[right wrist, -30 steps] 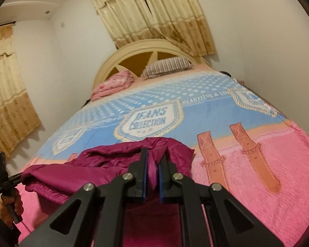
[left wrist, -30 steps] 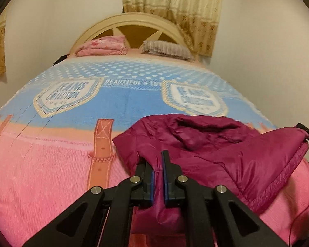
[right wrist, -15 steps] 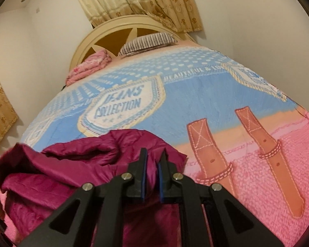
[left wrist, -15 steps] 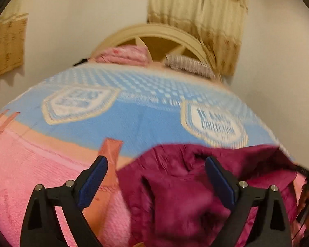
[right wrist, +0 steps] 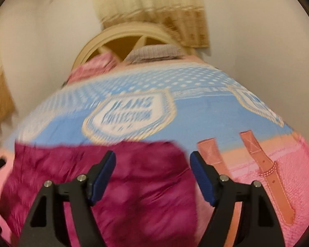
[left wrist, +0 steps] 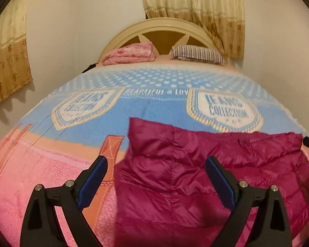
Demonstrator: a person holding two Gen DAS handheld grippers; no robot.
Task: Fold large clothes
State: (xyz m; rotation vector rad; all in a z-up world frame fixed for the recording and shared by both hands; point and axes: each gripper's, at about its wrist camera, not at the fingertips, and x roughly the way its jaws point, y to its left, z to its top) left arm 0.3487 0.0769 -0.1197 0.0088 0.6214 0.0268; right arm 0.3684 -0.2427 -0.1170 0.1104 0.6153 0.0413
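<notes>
Here, the wide bed (left wrist: 154, 107) under its blue-and-pink printed fleece blanket carries the task garment near its foot end: a magenta quilted puffer jacket (left wrist: 195, 164), lying as a flat, roughly rectangular folded panel.

The left gripper (left wrist: 155, 182) stands released, jaws wide, above the jacket's left edge; no fabric touches its blue pads (left wrist: 92, 183). The right gripper (right wrist: 152, 177) has just been opening; its jaws stand apart above the jacket's right edge, and nothing appears pinched between them, although motion blur in the right wrist view makes this less certain.

Risks from this state:
- The slick, lofty padding may spring back, loosening the fold once it is unrestrained.
- A shallow regrasp may catch only the top layer, so layers would peel apart on lifting.
- Uneven pull between the two grippers would skew the fold.
</notes>
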